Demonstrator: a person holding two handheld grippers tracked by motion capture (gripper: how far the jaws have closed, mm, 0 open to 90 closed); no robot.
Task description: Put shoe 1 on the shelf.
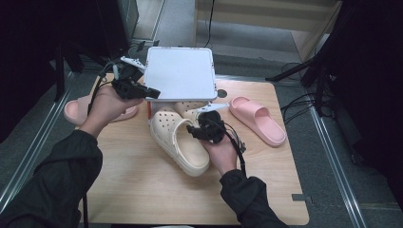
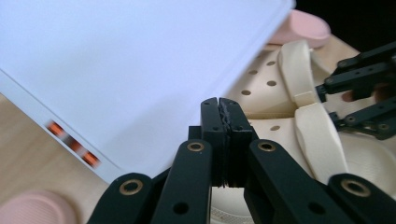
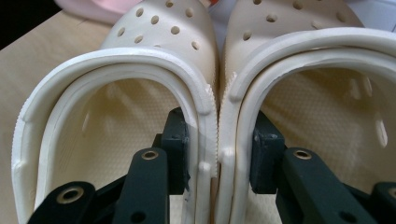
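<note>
while both forearms in dark sleeves reach in from the near edge of the light wooden counter [image 1: 142, 190], the left hand-held gripper [image 1: 142, 90] sits at the near left corner of a flat white rectangular lid [image 1: 180, 73] with rounded corners, which is held up over the far middle of the counter. seen along that gripper, its two black jaws are pressed together, and the white lid's edge meets them just behind their tips; whether the pads pinch that edge cannot be told from this angle. a small orange-and-dark marking runs along the lid's side wall.

the right hand-held gripper [image 1: 202, 130] lies at the centre of the counter over a pair of cream perforated foam clogs [image 1: 183, 142]. seen along that gripper, the two clogs [image 3: 215, 93] stand side by side with their inner walls touching; one jaw reaches inside each shoe, and the pads [image 3: 177, 135] clamp the two adjoining walls between them. the clogs' toes point away from the person, under the raised lid.

a pink moulded foam slide sandal [image 1: 259, 118] lies on the counter to the right of the clogs, apart from them. a second pink slide sandal [image 1: 81, 111] lies at the counter's left edge, partly behind the left hand.
</note>
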